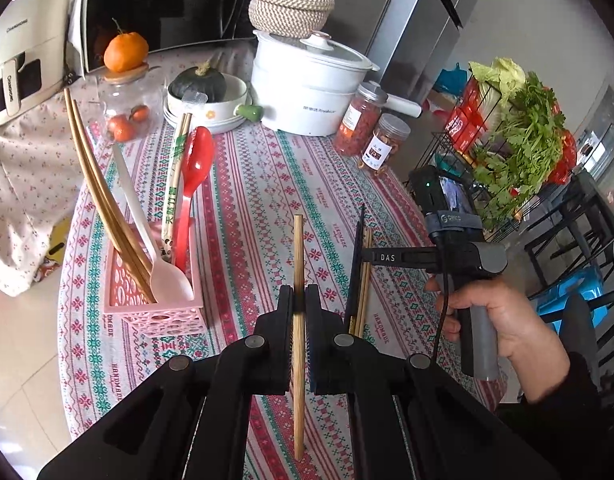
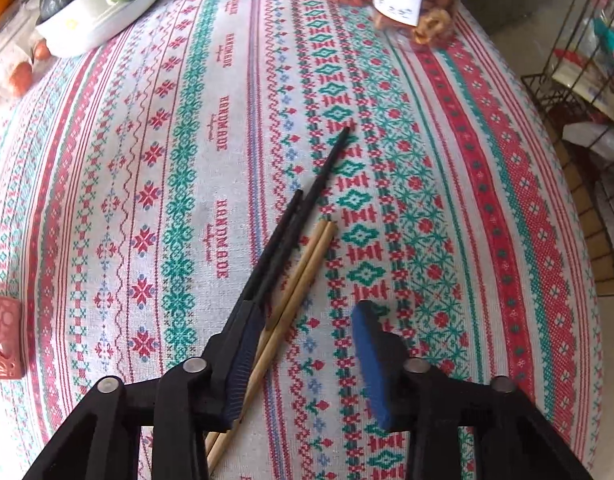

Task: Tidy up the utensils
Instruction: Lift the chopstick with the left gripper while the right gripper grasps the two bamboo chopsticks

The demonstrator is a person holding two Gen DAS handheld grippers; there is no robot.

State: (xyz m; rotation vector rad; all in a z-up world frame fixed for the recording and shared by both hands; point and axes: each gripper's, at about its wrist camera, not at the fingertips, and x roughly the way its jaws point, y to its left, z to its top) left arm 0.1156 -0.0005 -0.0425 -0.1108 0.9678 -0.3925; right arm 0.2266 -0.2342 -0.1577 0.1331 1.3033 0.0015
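Right wrist: chopsticks (image 2: 295, 280) partly hidden.

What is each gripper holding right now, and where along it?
Left gripper clamps a wooden chopstick near mid-length. Right gripper holds nothing.

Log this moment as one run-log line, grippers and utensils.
left gripper: shut on wooden chopstick | right gripper: open over black chopsticks and wooden pair on tablecloth | pink basket: part filled
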